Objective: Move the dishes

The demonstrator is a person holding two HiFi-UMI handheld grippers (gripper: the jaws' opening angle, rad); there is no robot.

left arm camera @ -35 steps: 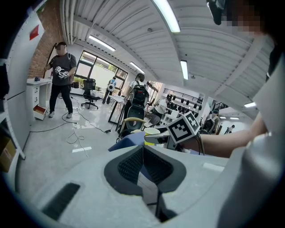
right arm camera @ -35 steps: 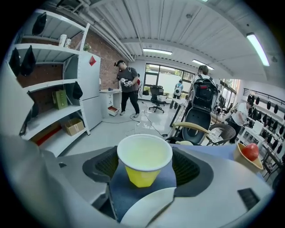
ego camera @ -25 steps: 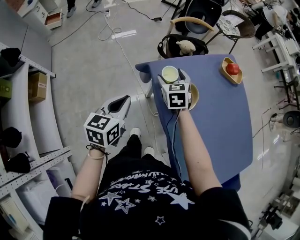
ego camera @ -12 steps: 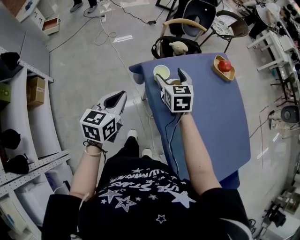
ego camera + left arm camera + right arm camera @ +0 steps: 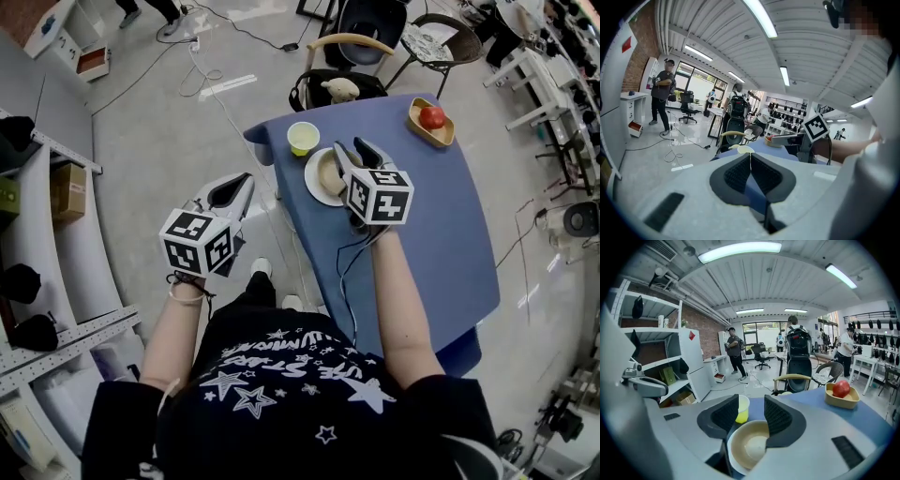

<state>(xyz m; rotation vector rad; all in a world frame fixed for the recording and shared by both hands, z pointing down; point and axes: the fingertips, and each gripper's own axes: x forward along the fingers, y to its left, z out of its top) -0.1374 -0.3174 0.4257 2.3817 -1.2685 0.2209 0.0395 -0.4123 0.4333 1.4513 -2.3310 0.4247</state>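
- Right tool point(image 5: 351, 150) released, jaws wide apart with nothing clamped between them.
- Held low over the near-left part of the blue worktop point(image 5: 441, 216), tips pointing away from the person.
- Directly beneath and just ahead of those parted jaws: a beige bowl point(image 5: 747, 446), empty, seated on a white plate point(image 5: 731, 460); far rim of the bowl seen in the gap between the jaws, with no contact showing.
- Just beyond the plate, toward the worktop's far-left corner: a yellow-green cup point(image 5: 303, 138), upright, close to the plate but apart from it.
- Well apart at the far-right corner: a tan dish point(image 5: 415, 117) carrying a red round fruit point(image 5: 432, 116).
- Left tool point(image 5: 750, 161) clenched, pads pressed together on nothing.
- Hanging off the worktop's left side, above the grey floor point(image 5: 169, 141), well clear of every dish.
- Behind the worktop: a chair point(image 5: 352, 42) with a pale plush toy point(image 5: 341, 89) on the seat.
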